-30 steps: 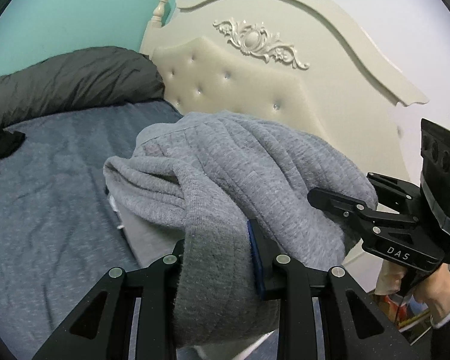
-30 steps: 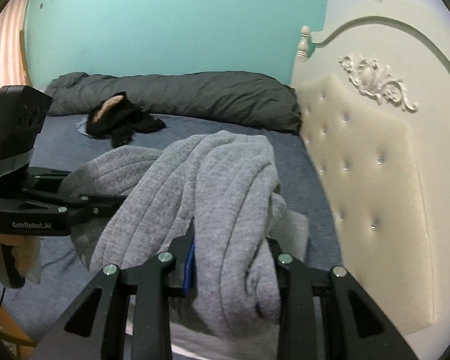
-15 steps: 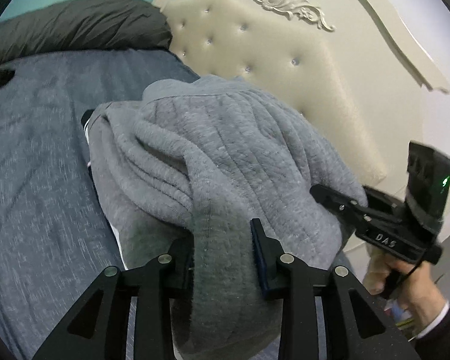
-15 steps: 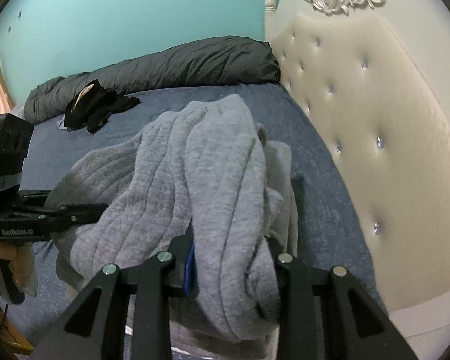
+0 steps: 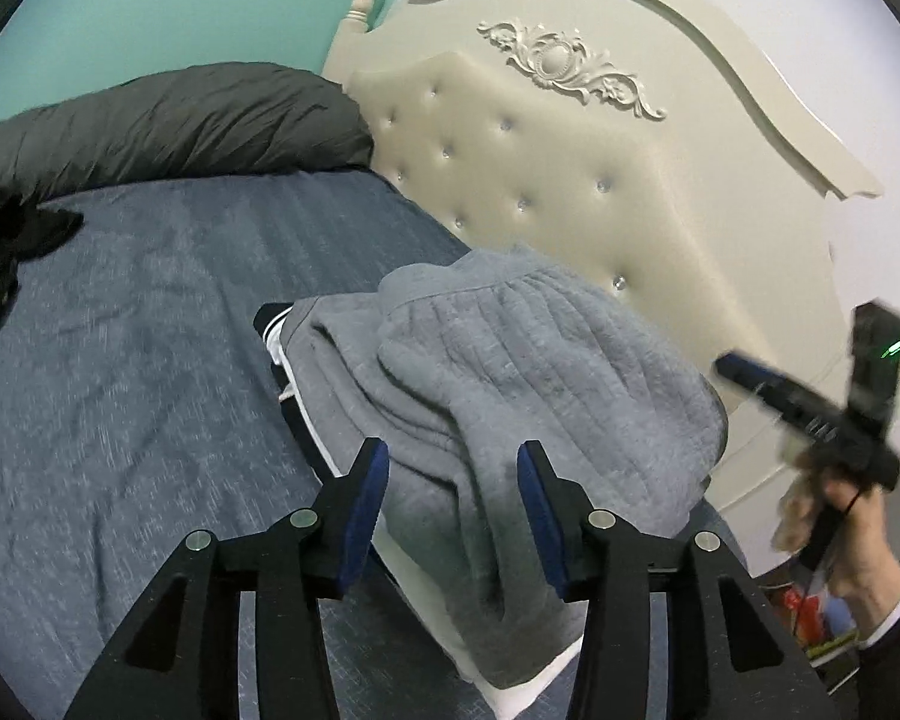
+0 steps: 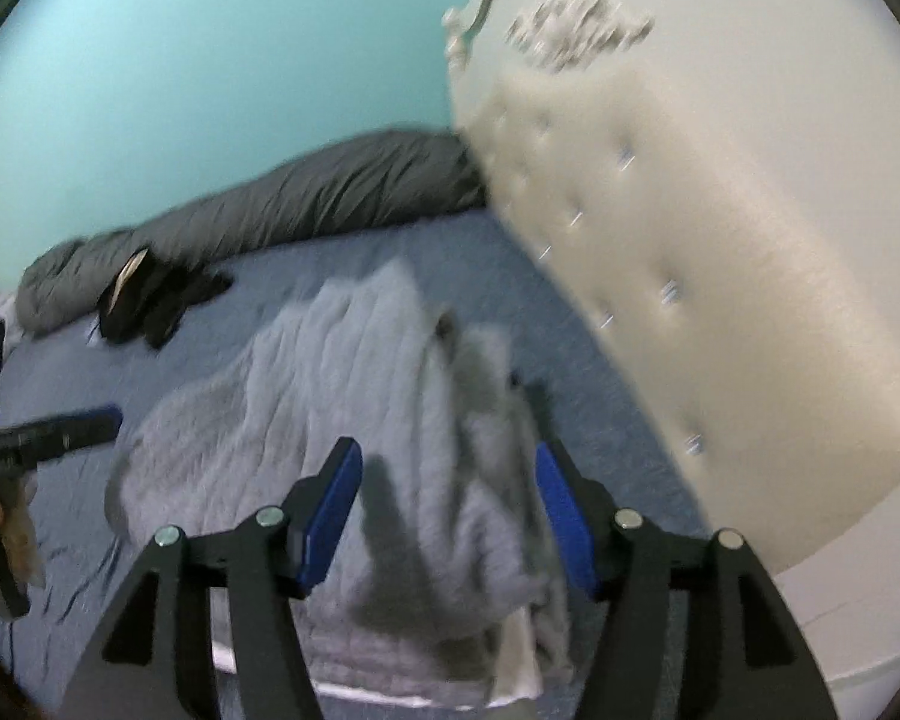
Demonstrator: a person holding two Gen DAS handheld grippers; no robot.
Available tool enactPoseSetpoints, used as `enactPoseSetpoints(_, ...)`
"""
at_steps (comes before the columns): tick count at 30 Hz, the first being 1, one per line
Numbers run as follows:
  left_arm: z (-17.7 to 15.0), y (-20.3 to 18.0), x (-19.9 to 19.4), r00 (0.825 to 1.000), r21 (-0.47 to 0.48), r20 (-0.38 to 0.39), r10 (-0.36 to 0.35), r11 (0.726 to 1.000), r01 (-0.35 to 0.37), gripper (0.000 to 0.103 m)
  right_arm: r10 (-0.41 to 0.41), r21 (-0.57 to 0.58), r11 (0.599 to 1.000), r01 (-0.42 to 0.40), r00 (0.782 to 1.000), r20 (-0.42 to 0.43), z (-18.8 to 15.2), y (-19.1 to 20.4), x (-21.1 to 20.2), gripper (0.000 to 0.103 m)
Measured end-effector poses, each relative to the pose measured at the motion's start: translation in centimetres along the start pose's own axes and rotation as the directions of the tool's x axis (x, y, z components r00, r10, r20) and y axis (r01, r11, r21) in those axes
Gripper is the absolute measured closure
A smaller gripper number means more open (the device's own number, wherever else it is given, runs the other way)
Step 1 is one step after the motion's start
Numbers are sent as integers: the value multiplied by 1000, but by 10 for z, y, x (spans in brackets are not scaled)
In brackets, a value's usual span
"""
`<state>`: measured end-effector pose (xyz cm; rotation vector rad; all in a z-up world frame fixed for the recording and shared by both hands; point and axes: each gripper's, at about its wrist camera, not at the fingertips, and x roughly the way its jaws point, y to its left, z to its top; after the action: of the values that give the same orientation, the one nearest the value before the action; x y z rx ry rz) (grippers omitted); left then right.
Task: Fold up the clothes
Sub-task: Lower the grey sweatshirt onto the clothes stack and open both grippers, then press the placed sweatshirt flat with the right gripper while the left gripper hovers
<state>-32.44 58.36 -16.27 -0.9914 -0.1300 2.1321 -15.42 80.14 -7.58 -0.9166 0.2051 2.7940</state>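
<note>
Sweater (image 5: 510,372) between jaws (both apart)

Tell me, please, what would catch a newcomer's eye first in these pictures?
First, the gray quilted garment, lying bunched on a stack of folded clothes at the bed's edge, with both grippers' blue-padded fingers open over it. Next, the cream tufted headboard with its carved ornament, right behind the pile. Farther off lie a black garment and a dark gray duvet.

Grey quilted sweater (image 5: 528,372), loosely folded into rumpled bundle, lies atop stack of folded clothes (image 5: 294,396) on bed near headboard; white and dark, white-striped pieces show beneath. Right view blurred.
</note>
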Motion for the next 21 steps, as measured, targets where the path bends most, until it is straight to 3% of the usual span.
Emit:
enactPoseSetpoints(3,4,-19,4,1000,83,-2,1,997,-1,54,70,-8,998,-70,997,45,15,12,-13,45)
enactPoseSetpoints(6,8,-29,17,1000,112,-22,0,994,2,54,145,-75,986,-146,989,-13,27,36,1,75)
enactPoseSetpoints(8,9,-28,28,999,111,-43,13,994,-8,54,158,-112,980,-167,984,-87,30,50,22,87)
enactPoseSetpoints(10,1,-23,39,997,104,-74,28,994,-21,55,116,-112,985,-134,981,-154,29,51,46,90)
enactPoseSetpoints(14,-21,-16,45,995,112,-91,30,994,-20,61,75,-8,997,-79,970,-229,19,26,83,102)
enactPoseSetpoints(21,-36,-8,47,998,53,-63,-13,998,17,61,72,107,993,-43,955,-287,6,-1,108,103)
